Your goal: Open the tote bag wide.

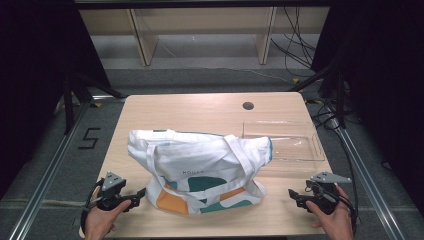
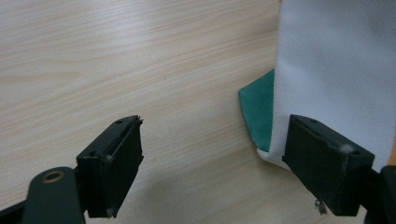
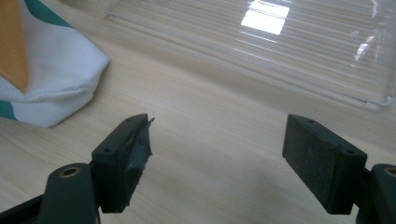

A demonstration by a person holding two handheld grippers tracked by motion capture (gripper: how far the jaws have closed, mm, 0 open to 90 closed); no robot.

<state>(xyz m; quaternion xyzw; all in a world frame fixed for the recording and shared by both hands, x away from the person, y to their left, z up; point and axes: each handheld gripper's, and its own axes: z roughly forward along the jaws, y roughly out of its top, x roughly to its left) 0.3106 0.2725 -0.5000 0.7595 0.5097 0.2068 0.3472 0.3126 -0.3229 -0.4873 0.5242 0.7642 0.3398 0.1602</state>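
high view – bag: we see the bag (image 1: 200, 167) lying crumpled mid-worktop (image 1: 210, 112), white with orange and green patches, its straps draped over the top; a clear tray (image 1: 300, 150) sits just beside it at the far right
high view – tongs: our left tongs (image 1: 141, 192) rest near the bag's near-left corner, our right tongs (image 1: 291, 193) near its near-right corner; both apart from the cloth
left gripper view – tongs: jaws wide open, nothing between them; the bag's white edge (image 2: 336, 70) with a green corner lies just behind the right-hand jaw, and we cannot tell whether it touches
right gripper view – tongs: jaws wide open, empty over bare wood; the bag's corner (image 3: 56, 79) lies off to the left, the tray (image 3: 261, 42) ahead
step: we judge we are about to take the bag's near corners
how to do it well: slide each lower jaw flat under the hem, catch a single layer of cloth, close both together, keep the straps clear
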